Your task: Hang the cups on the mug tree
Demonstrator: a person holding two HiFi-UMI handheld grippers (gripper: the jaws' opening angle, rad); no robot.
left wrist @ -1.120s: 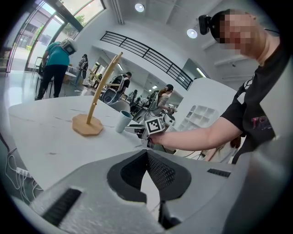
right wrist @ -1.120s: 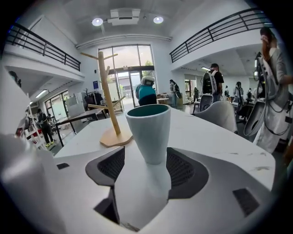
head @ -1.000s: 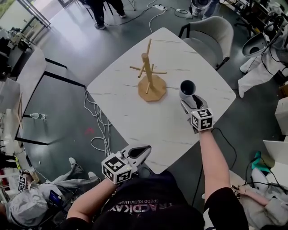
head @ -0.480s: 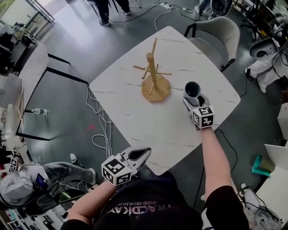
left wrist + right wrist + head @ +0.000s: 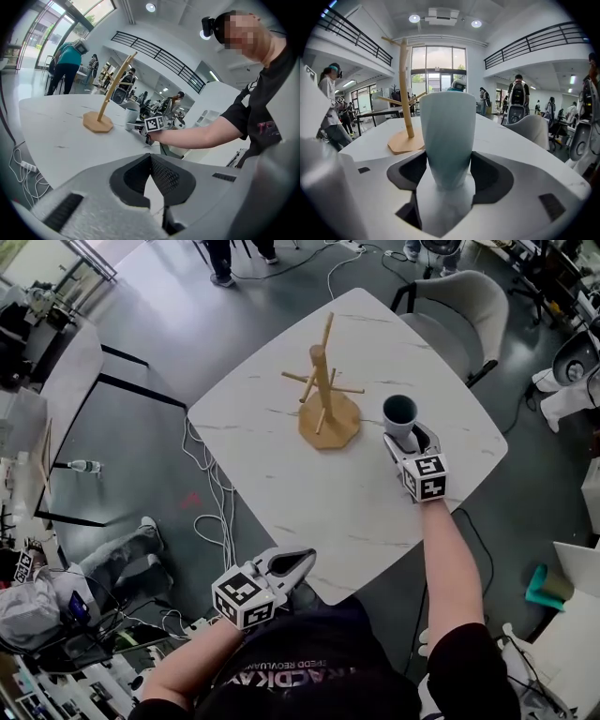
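A pale grey-blue cup [image 5: 400, 416] [image 5: 446, 136] stands upright at the right side of the white table [image 5: 281, 465]. My right gripper [image 5: 407, 437] [image 5: 446, 178] is shut on the cup's lower half. The wooden mug tree [image 5: 324, 395] [image 5: 407, 112] [image 5: 105, 101], with bare pegs, stands on its octagonal base left of the cup, near the table's middle. My left gripper [image 5: 289, 566] [image 5: 151, 176] hovers off the table's near corner, jaws closed together with nothing in them. From the left gripper view the cup [image 5: 131, 118] shows beside the right gripper's marker cube.
A grey chair [image 5: 461, 306] sits at the table's far right corner. White cables [image 5: 211, 502] trail on the floor left of the table. People stand at the far end of the room and one sits at the lower left [image 5: 37, 596].
The right gripper with the cup has shifted slightly up and away along the table's right side. The head camera has tilted; the left gripper has stayed put.
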